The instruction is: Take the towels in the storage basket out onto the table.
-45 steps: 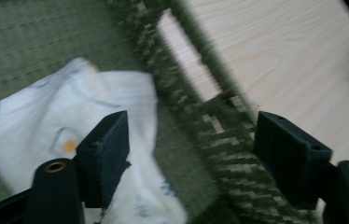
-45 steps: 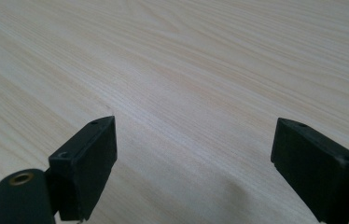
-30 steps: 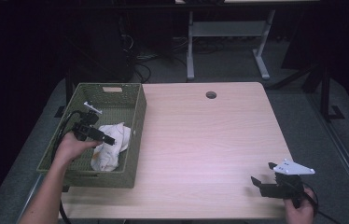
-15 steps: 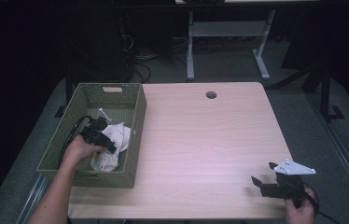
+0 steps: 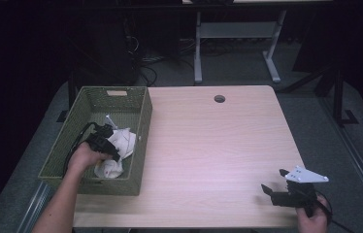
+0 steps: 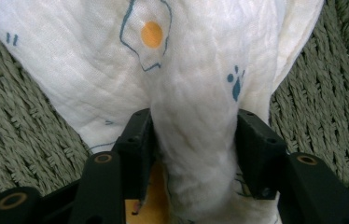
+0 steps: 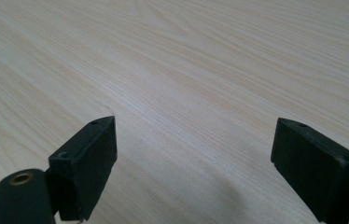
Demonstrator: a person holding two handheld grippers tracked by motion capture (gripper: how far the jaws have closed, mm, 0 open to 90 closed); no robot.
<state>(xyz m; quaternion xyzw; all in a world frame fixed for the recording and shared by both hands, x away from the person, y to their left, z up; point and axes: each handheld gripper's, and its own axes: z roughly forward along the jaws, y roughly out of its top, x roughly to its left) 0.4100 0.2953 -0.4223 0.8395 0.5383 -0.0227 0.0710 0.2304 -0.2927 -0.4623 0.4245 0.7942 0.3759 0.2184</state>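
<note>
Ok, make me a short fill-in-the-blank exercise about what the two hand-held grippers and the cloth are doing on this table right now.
1. The left hand-held gripper has its jaws around a fold of the white printed cloth, which lies inside the green woven ____.
2. The right hand-held gripper hovers above the pale ____ tabletop.
3. The right hand-held gripper's jaws are ____ and hold nothing.

Missing words: basket; wooden; open

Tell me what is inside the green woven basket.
A white printed cloth, a fold between the left gripper jaws. Anything beneath the cloth is covered.
</note>
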